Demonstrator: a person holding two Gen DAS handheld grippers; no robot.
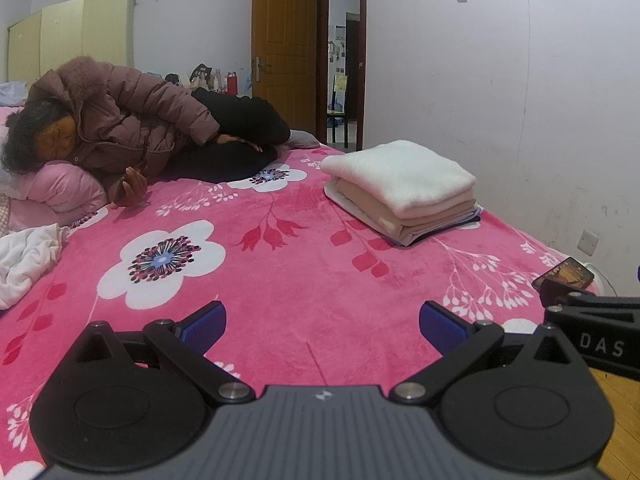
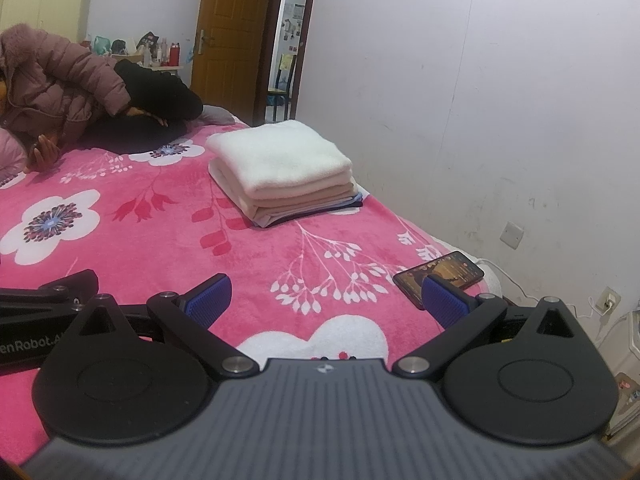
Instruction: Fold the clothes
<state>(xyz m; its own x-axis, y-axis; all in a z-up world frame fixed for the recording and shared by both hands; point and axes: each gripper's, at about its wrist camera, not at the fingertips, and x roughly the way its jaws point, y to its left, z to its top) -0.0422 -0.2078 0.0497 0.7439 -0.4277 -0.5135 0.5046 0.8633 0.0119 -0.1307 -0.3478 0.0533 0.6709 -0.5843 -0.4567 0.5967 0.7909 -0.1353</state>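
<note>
A neat stack of folded clothes, white on top and beige below, rests on the pink flowered blanket near the wall. A crumpled white garment lies at the left edge of the bed in the left wrist view. My left gripper hovers open over the blanket, nothing between its blue pads. My right gripper is also open and empty, well short of the stack.
A person in a brown puffer jacket lies across the far side of the bed on a pink pillow. A phone lies at the bed's right edge, near the wall. A wooden door stands open behind.
</note>
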